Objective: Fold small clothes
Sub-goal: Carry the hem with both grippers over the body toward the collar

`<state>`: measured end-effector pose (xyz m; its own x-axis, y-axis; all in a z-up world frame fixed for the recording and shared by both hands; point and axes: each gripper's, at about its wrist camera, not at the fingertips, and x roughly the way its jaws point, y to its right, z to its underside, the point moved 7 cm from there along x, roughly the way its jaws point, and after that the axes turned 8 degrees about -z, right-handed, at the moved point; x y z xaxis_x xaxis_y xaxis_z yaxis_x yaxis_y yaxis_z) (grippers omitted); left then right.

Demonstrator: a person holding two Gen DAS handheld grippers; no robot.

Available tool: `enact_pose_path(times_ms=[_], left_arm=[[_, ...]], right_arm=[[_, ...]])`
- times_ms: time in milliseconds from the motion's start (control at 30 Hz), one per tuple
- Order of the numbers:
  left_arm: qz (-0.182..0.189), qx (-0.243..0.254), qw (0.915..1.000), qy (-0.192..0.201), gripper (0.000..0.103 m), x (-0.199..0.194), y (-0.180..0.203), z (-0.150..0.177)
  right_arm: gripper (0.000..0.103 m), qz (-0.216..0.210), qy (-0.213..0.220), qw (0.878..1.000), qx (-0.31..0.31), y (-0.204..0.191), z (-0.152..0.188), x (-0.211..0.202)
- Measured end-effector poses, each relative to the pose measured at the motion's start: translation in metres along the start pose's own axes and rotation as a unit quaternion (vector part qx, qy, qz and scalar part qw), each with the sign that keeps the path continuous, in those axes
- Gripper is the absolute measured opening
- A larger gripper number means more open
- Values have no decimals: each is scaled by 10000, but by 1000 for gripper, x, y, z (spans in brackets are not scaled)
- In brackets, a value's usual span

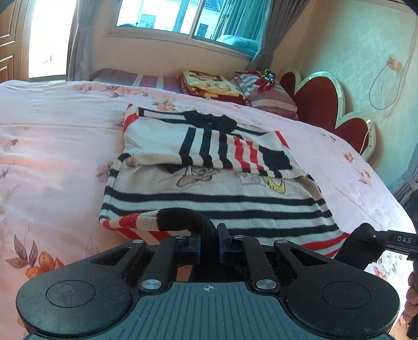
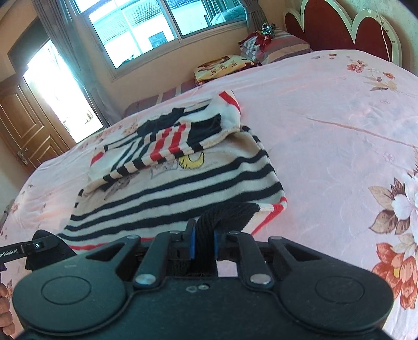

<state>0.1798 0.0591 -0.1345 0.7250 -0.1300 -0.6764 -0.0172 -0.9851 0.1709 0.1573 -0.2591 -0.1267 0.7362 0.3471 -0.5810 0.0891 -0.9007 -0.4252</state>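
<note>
A small striped sweater (image 1: 209,193) lies on a pink floral bedspread (image 1: 52,146), its sleeves folded across the chest so that black and red bands cover part of a cartoon print; the near hem, edged in black, is raised off the bed at both corners. The left gripper (image 1: 209,242) is clenched on the black hem band at the sweater's left corner, blue pads pressing the knit from either side; the right gripper (image 2: 204,242) is likewise clamped on the hem at the opposite corner, a fold of dark ribbing bunched between its pads. Each tool appears at the edge of the other's view, beside part of a hand. Beyond the garment, at the far side of the bed, rest a folded yellow-and-red blanket (image 1: 209,83) and a striped pillow (image 1: 271,96); a red heart-shaped headboard (image 1: 318,102) stands against the wall, and a curtained window (image 1: 183,18) admits daylight.
</note>
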Motion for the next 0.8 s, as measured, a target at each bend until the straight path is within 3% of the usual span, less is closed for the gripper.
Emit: enact_pose_path(times_ms=[367,633,800], left_arm=[[-194,-386,9988,216,12,67,-3,-99],[-410,-822,9958,32,12,148,-12,-153],[-615,-1167,9908,-288,12,204,-26,-170]], right_arm=[[12,-286,531,9981,125,10,-108,63],[12,-376,462,9981,141,19,-167,140],[12,-383,146,9980,472,40,-187,200]])
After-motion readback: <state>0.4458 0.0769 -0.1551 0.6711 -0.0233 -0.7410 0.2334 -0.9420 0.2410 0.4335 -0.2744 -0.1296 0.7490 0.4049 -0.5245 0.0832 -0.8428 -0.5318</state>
